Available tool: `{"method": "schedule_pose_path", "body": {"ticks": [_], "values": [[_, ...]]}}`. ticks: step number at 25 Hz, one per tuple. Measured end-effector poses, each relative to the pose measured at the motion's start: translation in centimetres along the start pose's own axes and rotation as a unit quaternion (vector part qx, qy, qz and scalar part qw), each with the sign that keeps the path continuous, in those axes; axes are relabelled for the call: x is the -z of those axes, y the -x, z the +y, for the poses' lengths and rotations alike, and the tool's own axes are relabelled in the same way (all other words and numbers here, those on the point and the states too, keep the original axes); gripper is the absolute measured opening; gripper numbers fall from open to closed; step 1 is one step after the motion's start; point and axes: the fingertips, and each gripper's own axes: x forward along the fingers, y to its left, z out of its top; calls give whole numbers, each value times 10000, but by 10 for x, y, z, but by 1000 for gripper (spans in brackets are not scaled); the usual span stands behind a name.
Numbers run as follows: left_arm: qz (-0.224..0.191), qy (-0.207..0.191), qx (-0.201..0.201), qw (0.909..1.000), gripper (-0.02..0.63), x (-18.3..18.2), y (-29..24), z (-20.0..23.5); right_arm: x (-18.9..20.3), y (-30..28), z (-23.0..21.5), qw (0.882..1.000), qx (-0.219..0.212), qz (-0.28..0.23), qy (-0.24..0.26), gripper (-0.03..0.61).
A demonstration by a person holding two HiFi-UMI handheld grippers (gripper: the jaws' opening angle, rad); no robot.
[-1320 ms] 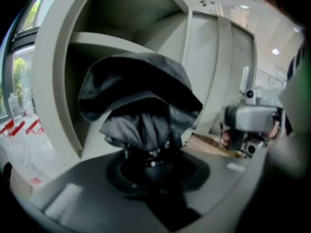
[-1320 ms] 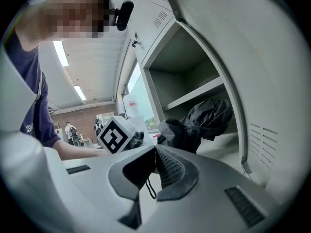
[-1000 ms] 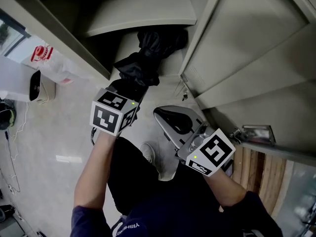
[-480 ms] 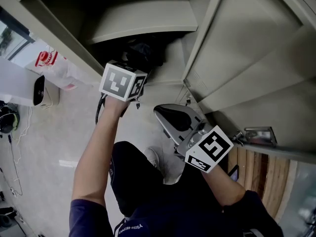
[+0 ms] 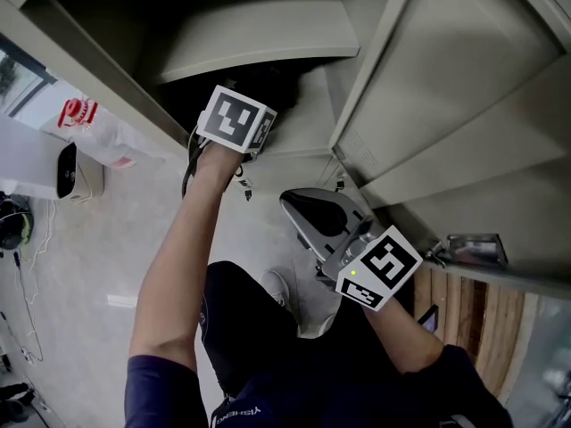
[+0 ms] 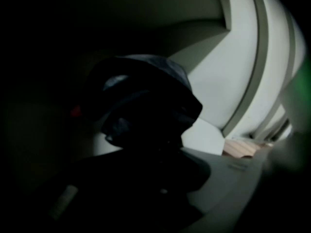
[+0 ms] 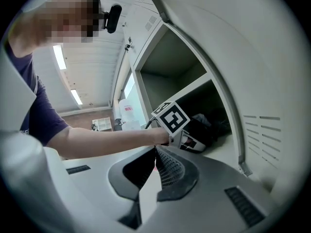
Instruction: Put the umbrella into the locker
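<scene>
Grey-beige locker (image 5: 419, 78), black umbrella (image 6: 146, 106)
The umbrella has a navy sheen; left marker cube (image 5: 235, 119) and right marker cube (image 5: 379, 267) are white with black squares; at nine o'clock, a white bag (image 5: 89, 123) printed red; navy sleeve (image 5: 161, 390).

Left gripper view is nearly black inside grey metal locker (image 6: 233, 81), soft focus; right gripper view bright, ceiling strip lights (image 7: 60, 56), fisheye-bent edges

Your left gripper (image 5: 237, 119) moves from near, just outside the opening, to far inside the grey metal locker (image 5: 268, 34), under its shelf. The black fabric umbrella (image 6: 146, 101) goes in with it and now sits in the dark compartment. Your left arm stretches out.
</scene>
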Motion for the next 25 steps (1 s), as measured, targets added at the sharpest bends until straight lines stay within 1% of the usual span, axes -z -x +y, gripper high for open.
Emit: {"method": "schedule_pose_path", "body": {"ticks": [10,16,19,21,22,25], "values": [[189,51,37,9998,135,-5,-14,11,5,-1,3,9999,-84,42,-65,8],[-31,286,51,9996,137,-3,-12,13,5,2,4,9999,-85,51,-79,8],[-149,361,-9,9992,148,-3,-11,15,4,5,6,9999,-85,63,-31,8],[-236,389,-149,9989,174,-2,-8,18,5,6,6,9999,-74,72,-5,8],[-286,396,-231,9985,200,-1,-8,20,6,6,6,9999,-73,74,-6,8],[-391,407,-357,9978,212,-1,-6,22,8,6,8,9999,-81,97,4,8]]}}
